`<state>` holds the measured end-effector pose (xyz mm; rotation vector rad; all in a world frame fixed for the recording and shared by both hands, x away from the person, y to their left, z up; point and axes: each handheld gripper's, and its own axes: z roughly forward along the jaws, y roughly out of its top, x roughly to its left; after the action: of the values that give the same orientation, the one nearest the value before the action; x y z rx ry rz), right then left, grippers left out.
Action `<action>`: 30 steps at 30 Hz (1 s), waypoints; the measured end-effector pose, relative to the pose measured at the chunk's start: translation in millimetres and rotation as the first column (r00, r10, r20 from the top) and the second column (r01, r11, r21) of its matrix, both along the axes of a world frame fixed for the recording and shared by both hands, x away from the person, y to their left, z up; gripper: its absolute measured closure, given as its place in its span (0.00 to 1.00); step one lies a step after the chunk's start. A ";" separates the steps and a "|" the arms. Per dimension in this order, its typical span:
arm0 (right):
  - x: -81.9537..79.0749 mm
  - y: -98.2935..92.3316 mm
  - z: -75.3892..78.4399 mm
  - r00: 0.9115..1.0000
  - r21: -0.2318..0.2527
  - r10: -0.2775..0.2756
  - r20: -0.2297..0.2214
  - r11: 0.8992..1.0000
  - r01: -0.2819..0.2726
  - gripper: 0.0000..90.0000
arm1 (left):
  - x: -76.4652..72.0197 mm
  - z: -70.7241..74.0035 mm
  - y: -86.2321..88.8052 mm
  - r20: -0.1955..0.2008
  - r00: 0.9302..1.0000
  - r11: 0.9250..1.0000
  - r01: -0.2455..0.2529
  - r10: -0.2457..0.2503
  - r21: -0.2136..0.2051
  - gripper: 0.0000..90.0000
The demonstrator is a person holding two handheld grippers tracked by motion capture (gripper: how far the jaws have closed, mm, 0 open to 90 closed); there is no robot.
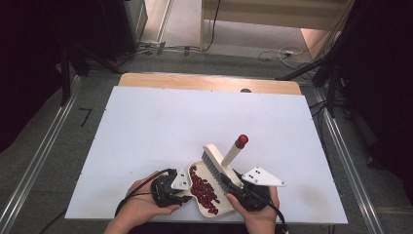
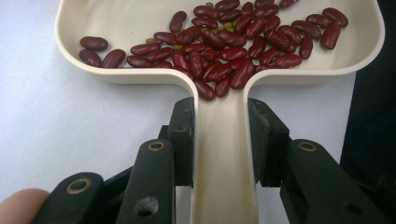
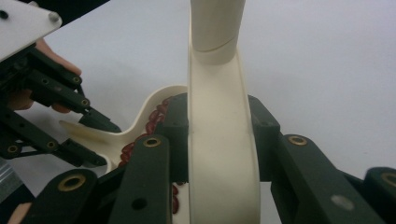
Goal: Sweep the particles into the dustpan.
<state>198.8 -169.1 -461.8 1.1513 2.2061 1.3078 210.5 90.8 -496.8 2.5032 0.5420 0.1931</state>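
A cream dustpan lies near the table's front edge, with a heap of red kidney beans in it. My left gripper is shut on the dustpan's handle, both pads pressing its sides; the beans spread across the pan beyond. My right gripper is shut on the cream handle of a brush with a red tip. The brush head stands at the pan's far end. In the right gripper view the dustpan and the left gripper show at left.
A white sheet covers the table, with a strip of bare wood at the back. Both hands rest at the front edge. Metal rails run along both sides, and cables lie on the floor behind.
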 end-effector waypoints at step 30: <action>-4.1 -7.4 16.5 0.998 -0.030 -0.009 0.064 0.999 0.011 0.73 | 2.5 -1.4 2.7 0.017 1.000 0.999 -0.019 0.020 -0.046 0.74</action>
<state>194.7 -176.6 -445.3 1.0928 2.1650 1.2841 213.0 93.5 -498.2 2.4506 0.5581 0.2079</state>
